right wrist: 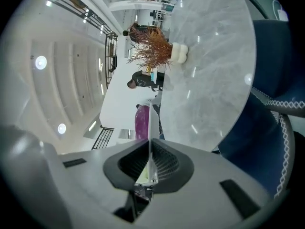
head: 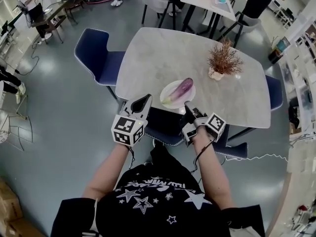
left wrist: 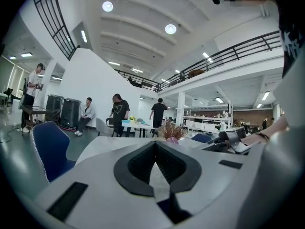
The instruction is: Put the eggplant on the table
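Nearest are the person's forearms, one gripper in each hand. The left gripper hovers just short of the table, off its near edge and over a blue chair tucked beneath; its own view shows the dark pads meeting at the tips with nothing between them. The right gripper reaches the table's near edge and is turned on its side. In its own view a thin white rim runs straight into the pinched jaws, so it is clamped on the near edge of the plate. The eggplant - purple, with a pale green end towards the person - lies on that white plate, at the table's near edge (whether the plate rests flat or is raised a little cannot be told). The left gripper is just beside the plate's left side but apart from it. Further on, the grey marbled tabletop is bare up to a dried plant in a small pale pot towards the far right. Another blue chair stands at the table's left side. Beyond that is a second table with chairs round it - and a few people at the room's far edges.
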